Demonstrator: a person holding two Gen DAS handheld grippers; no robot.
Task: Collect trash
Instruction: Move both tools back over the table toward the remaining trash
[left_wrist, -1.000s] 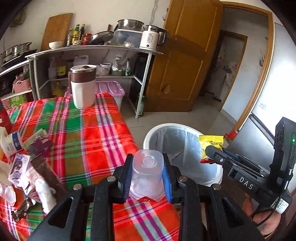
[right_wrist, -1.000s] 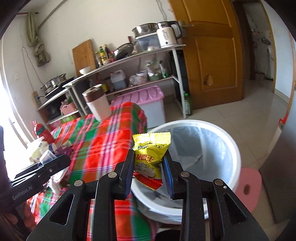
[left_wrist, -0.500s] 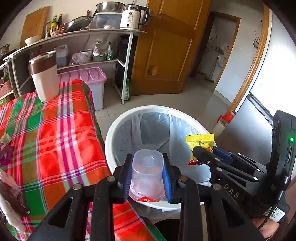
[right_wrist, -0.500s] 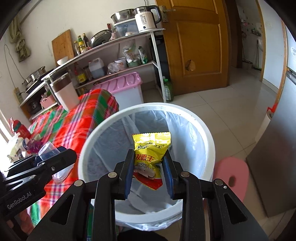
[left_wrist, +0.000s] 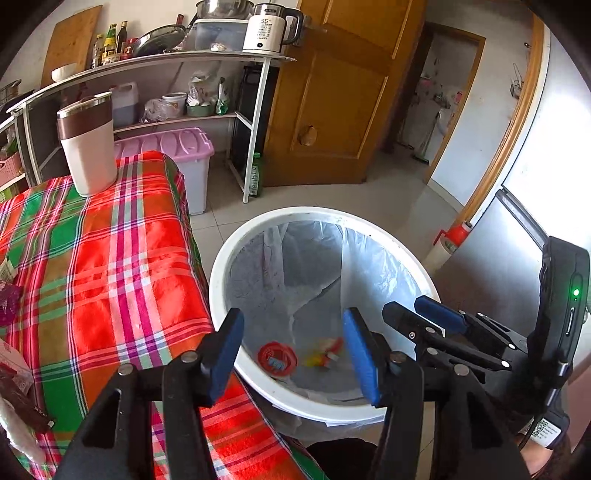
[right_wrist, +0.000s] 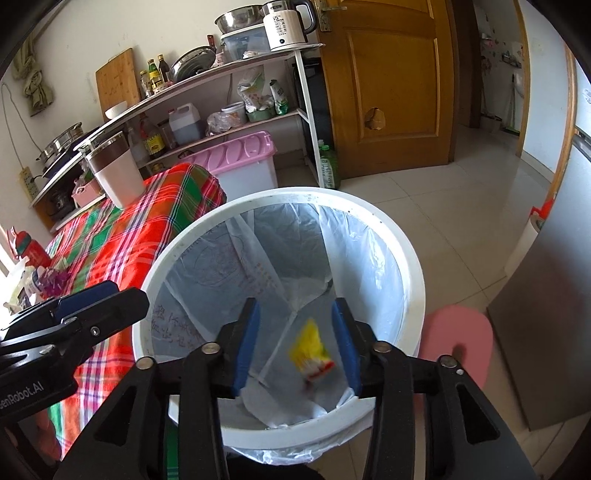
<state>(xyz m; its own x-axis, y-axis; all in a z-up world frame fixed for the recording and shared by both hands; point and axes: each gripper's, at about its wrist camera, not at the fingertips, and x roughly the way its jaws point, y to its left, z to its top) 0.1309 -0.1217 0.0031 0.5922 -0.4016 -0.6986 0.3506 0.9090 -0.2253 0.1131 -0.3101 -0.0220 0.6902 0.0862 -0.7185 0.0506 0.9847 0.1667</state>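
Observation:
A white trash bin (left_wrist: 369, 225) lined with a clear bag stands on the floor beside the table; it also shows in the right wrist view (right_wrist: 406, 251). My left gripper (left_wrist: 293, 354) is open and empty over the bin's near rim. A cup with a red lid (left_wrist: 277, 359) and a yellow snack packet (left_wrist: 325, 352) lie at the bin's bottom. My right gripper (right_wrist: 295, 343) is open over the bin, and the blurred yellow packet (right_wrist: 308, 349) is falling between its fingers. The right gripper also shows in the left wrist view (left_wrist: 421, 314).
The table with a red and green plaid cloth (left_wrist: 110, 258) lies left of the bin, with a white and brown tumbler (left_wrist: 88, 144) and wrappers (left_wrist: 14, 387) at its left edge. A pink-lidded box (left_wrist: 177, 144), a shelf rack (left_wrist: 255, 122) and a pink stool (right_wrist: 458, 343) stand around.
Both grippers opened over the bin. The clear cup dropped from the left gripper and the yellow packet dropped from the right one into the bin.

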